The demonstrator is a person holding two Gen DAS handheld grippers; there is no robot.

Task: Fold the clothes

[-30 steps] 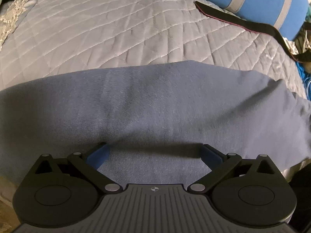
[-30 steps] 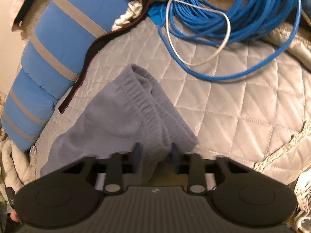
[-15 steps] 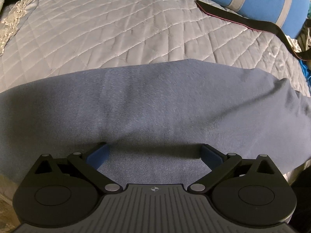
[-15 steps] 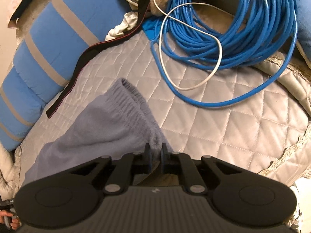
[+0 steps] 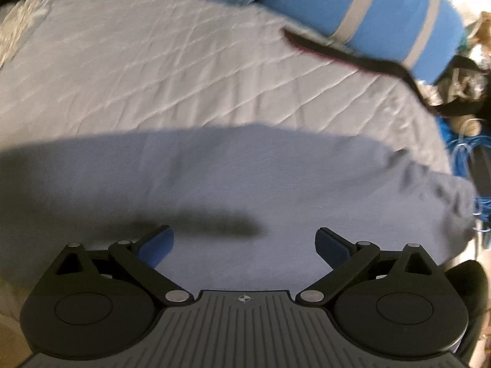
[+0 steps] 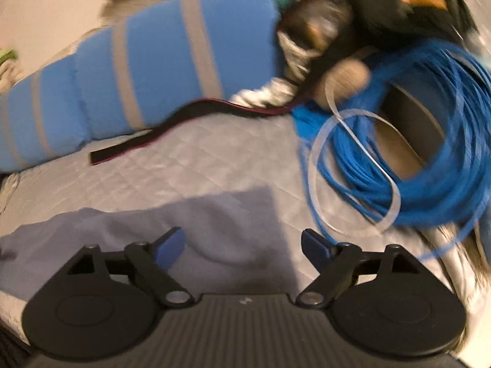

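- Right gripper point(image 6: 242, 242), lower centre of the right wrist view: black two-finger claw with blue pads, jaws opening and spread wide; nothing is clamped between them, the cloth lying loose beneath.
- Left gripper point(image 5: 244, 240), lower centre of the left wrist view: jaws likewise spread wide, released, poised over the cloth with no fabric pinched.
- Grey-blue soft knit garment point(image 5: 214, 184): stretched as a broad band across the middle of the left wrist view; its end with a gathered, elastic-looking hem point(image 6: 221, 245) lies at lower centre of the right wrist view, flat on the pale grey quilted bedspread point(image 5: 184, 70).
- Handling, as judged: light, limp and non-fragile; it should drape and sag, not hold shape. Best taken at an edge or corner, such as the thicker hem, pinching all layers.
- Surroundings: blue bolster with grey stripes point(image 6: 153, 70) at upper left, black strap point(image 6: 147, 141) below it, coil of blue cable point(image 6: 429, 153) at right.
- Writing: no brand, label or legible text; both views are blurred.
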